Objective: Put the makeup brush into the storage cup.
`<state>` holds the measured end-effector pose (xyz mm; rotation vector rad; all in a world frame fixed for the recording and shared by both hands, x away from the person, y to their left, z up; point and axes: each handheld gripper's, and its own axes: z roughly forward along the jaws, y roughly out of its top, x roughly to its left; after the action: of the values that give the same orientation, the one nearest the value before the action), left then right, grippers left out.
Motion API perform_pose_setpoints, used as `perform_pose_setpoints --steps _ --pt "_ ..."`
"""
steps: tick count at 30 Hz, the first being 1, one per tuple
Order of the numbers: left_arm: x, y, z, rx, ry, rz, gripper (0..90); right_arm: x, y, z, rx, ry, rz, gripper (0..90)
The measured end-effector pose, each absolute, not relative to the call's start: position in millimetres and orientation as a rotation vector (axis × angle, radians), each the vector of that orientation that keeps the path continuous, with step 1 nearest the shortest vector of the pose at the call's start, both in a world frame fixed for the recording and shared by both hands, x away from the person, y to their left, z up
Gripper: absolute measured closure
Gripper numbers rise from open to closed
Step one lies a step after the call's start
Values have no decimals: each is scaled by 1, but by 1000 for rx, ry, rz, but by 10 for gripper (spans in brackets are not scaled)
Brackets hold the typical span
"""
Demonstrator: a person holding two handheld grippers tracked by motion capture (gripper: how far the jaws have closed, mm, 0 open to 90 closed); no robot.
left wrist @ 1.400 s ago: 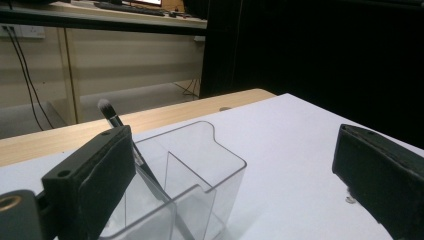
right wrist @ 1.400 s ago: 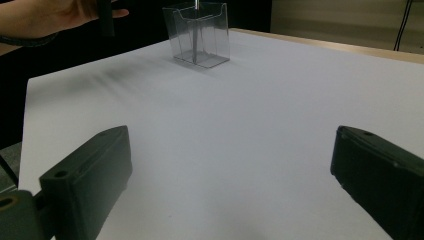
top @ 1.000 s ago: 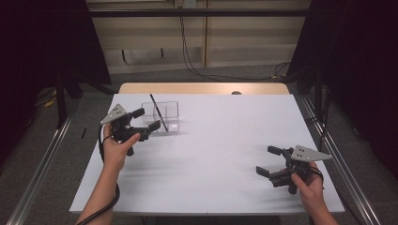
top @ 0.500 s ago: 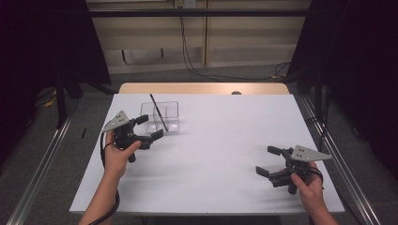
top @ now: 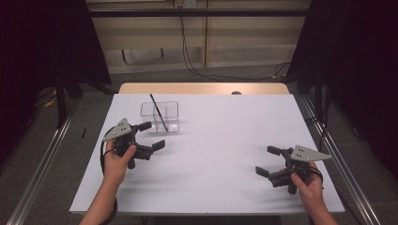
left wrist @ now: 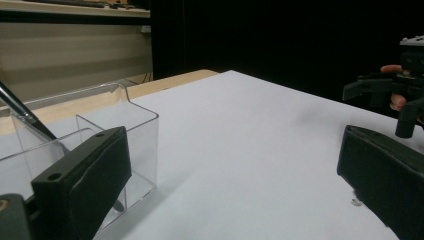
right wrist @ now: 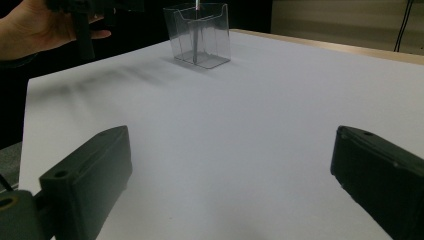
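Well, we hold our left gripper (top: 151, 136) with its jaws spread wide and nothing between them; the clear plastic container (top: 160, 116) stands just beyond the farther fingertip, close but apart from it. From the left gripper view the container (left wrist: 100, 130) sits right behind our left-hand jaw, its near wall partly covered by the black pad, while the other jaw stands far off at the opposite edge with bare white table (left wrist: 260, 165) between the two. A dark thin stick (top: 158, 112) leans in the container, its upper end tilted away from our fingers and rising above the rim; in the left gripper view we catch it (left wrist: 25, 116) slanting behind the clear wall. We think it may be a brush or a pen, though it is too thin for us to tell.

Our right gripper (top: 273, 161) is well apart from all that, near the table's (top: 220, 140) near right corner, and its jaws also stand wide with nothing in them. Looking along them in the right gripper view, we see only white surface between the two pads, and the container (right wrist: 198, 35) far ahead of the fingertips, toward the left-hand jaw's side, with the stick (right wrist: 196, 30) a faint line inside it. Our left hand (right wrist: 37, 27) shows beyond the left-hand pad, and in the left gripper view our right gripper (left wrist: 395, 95) shows above the right-hand jaw, well beyond its tip
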<state>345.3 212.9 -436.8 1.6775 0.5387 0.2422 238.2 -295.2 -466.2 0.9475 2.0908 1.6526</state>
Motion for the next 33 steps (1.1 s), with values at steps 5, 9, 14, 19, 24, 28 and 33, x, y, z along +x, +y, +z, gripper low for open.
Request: perform_pose_setpoints --steps 5,9,14,19,24,28,33 --pt "340 213 -438 1685 513 226 8 238 -295 -466 945 2089 1655 24" --pt "335 213 -439 1694 500 219 8 238 -295 -466 947 2086 1654 24" --pt "329 214 -440 1704 489 205 8 238 -295 -466 946 2083 1655 24" --pt "323 216 -442 1711 483 204 8 238 -295 -465 946 2087 1654 24" --pt "319 217 -443 1723 476 198 8 238 -295 -465 942 2088 1655 24" --pt "316 220 -446 1732 477 194 8 238 -294 -465 941 2091 1653 24" --pt "312 221 -449 1741 473 189 8 238 -294 -466 940 2093 1652 24"
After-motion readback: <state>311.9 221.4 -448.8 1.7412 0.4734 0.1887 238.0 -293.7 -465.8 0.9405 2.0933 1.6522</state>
